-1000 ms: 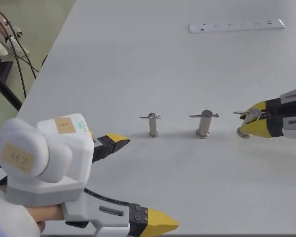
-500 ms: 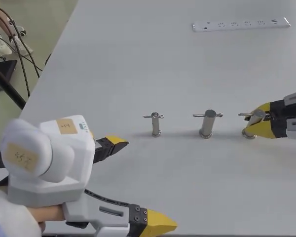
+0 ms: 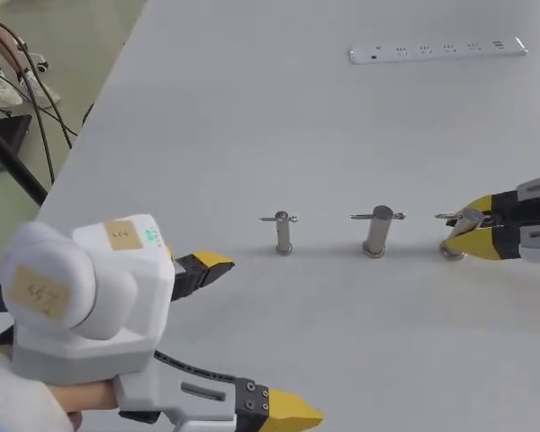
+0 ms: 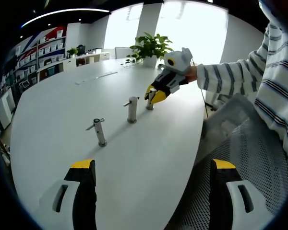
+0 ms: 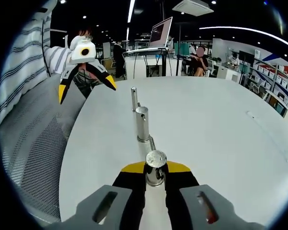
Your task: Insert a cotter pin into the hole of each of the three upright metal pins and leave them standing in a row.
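Note:
Three upright metal pins stand in a row on the white table: the left pin [image 3: 283,237], the middle pin [image 3: 376,234] and the right pin [image 3: 456,238]. Each has a thin cotter pin [image 3: 279,218] crosswise near its top. My right gripper [image 3: 472,238] reaches in from the right, and its yellow jaws are shut on the right pin [image 5: 155,168]. Beyond it the middle pin [image 5: 142,123] and the left pin [image 5: 134,98] line up. My left gripper [image 3: 256,340] hovers open at the near left, nothing between its jaws, well short of the nearest pin [image 4: 100,132].
A white power strip [image 3: 436,49] lies at the far side of the table. The table's left edge [image 3: 81,135] runs diagonally, with cables and the floor beyond it. A mesh chair [image 4: 249,143] sits at the table's near edge.
The head camera has shifted slightly. The right gripper stays shut on the right pin and the left gripper stays open in place.

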Available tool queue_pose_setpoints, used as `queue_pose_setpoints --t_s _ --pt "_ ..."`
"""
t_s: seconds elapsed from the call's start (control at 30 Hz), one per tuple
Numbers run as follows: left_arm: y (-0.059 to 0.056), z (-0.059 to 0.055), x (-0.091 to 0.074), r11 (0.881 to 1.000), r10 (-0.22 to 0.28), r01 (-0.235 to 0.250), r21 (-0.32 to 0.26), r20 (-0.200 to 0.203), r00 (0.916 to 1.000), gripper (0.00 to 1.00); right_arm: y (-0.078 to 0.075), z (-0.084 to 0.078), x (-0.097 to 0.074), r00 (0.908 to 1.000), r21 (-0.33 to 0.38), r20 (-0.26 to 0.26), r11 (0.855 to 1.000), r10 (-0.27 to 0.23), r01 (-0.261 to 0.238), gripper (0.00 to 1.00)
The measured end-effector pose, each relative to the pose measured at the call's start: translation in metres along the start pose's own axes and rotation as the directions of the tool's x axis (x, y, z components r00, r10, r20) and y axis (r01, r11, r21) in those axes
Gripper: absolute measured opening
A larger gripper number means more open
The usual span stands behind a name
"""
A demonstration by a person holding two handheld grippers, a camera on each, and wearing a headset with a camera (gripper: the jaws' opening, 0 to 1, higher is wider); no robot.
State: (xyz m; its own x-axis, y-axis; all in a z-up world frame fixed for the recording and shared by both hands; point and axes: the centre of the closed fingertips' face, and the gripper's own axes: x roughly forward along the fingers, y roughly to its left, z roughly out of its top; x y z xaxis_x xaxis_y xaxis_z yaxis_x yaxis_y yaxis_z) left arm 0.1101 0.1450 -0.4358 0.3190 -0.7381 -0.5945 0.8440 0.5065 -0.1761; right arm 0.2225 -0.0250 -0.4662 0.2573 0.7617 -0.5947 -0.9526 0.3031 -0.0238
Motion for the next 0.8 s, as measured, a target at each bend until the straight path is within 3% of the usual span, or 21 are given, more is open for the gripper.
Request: queue_pose_setpoints --t_s 0.1,0.3,0.47,0.5,0.57,0.7,0.73,0.8 --pt "0.000 0.001 -0.001 1.000 0.001 -0.001 0.000 0.003 1.0000 0.98 -0.001 0.013 -0.004 0.9984 0.029 0.053 0.999 -0.018 0.017 0.11" --pt "0.004 0.002 -0.005 1.000 0.011 -0.011 -0.018 0.002 0.9999 0.98 -0.003 0.034 -0.017 0.9931 0.066 0.095 0.996 -0.069 0.063 0.26" --pt "0.010 0.005 -0.009 0.999 0.035 -0.035 -0.017 0.012 0.9993 0.97 0.001 0.045 -0.028 0.9870 0.089 0.122 0.992 -0.104 0.094 0.46" --pt "0.011 0.005 -0.010 0.999 0.037 -0.037 -0.021 0.015 0.9992 0.97 0.007 0.048 -0.029 0.9859 0.151 0.135 0.985 -0.099 0.078 0.49" --pt "0.013 0.005 -0.011 0.999 0.039 -0.039 -0.029 0.013 0.9991 0.97 0.017 0.052 -0.030 0.9849 0.178 0.162 0.983 -0.062 0.033 0.50" --pt "0.018 0.004 -0.011 0.997 0.056 -0.055 -0.047 0.017 0.9983 0.98 0.025 0.054 -0.033 0.9793 0.225 0.179 0.973 -0.095 0.053 0.59" --pt "0.019 0.003 -0.011 0.997 0.058 -0.057 -0.050 0.019 0.9981 0.98 0.029 0.056 -0.034 0.9760 0.269 0.193 0.962 -0.101 0.047 0.65" --pt "0.020 0.004 -0.012 0.997 0.060 -0.059 -0.054 0.024 0.9979 0.99 0.036 0.065 -0.037 0.9612 0.301 0.258 0.953 -0.097 0.015 0.73"
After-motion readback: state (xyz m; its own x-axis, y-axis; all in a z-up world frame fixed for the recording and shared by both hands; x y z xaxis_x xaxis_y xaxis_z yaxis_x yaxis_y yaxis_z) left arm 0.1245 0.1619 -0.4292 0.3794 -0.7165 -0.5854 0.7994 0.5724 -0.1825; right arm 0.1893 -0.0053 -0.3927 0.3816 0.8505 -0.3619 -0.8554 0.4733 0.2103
